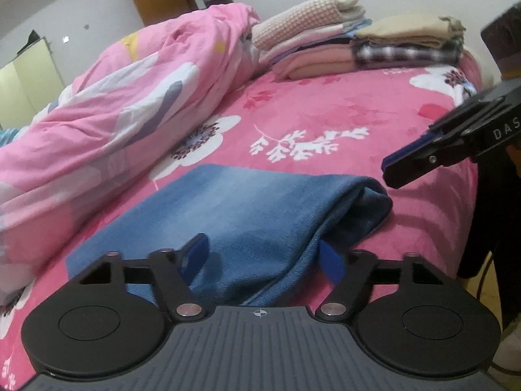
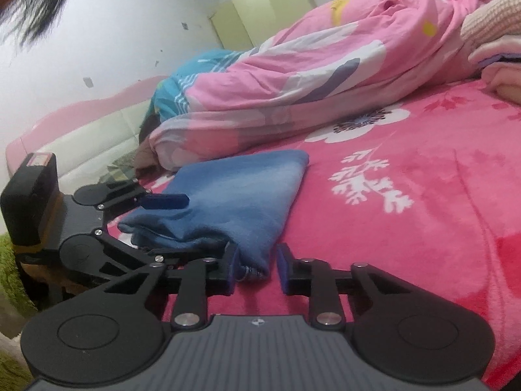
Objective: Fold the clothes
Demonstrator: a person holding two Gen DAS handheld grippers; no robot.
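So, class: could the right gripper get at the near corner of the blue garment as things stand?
Probably yes. The right gripper is open, and the blue garment has its near corner lying just ahead between the fingers on the pink blanket, with nothing between them.

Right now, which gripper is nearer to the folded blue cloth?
Left. The left gripper has its open fingers straddling the blue cloth's near edge; the right gripper sits open just off its corner.
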